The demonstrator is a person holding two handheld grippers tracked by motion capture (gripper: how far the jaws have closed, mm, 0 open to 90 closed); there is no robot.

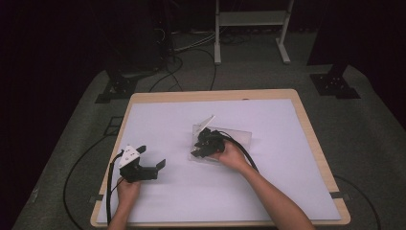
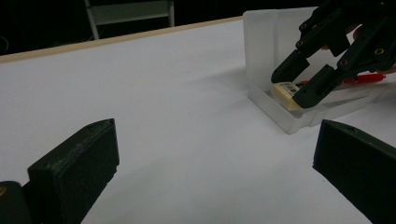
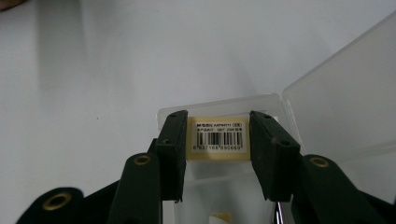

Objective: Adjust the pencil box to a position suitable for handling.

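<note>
A clear plastic box [image 1: 241, 137] lies mid-table with its lid [image 2: 268, 37] standing open. Inside it, at one end, is a cream eraser [image 3: 218, 137] with a barcode label, also visible in the left gripper view [image 2: 281, 92]. My right gripper [image 3: 218, 126] reaches into the box [image 3: 224, 103], and its two jaws press against the eraser's two sides. From above, the right gripper [image 1: 202, 147] covers the box's left part. My left gripper [image 1: 152, 156] stands open near the table's left front, apart from the box [image 2: 289, 122], with nothing between its jaws [image 2: 215, 163].
A red object [image 2: 370, 78] lies farther back in the box, and another cream piece [image 3: 219, 217] sits closer to the camera. The white table surface [image 1: 268, 187] ends in a wooden edge [image 1: 316, 139]. Cables trail off the table's left front corner [image 1: 111, 187].
</note>
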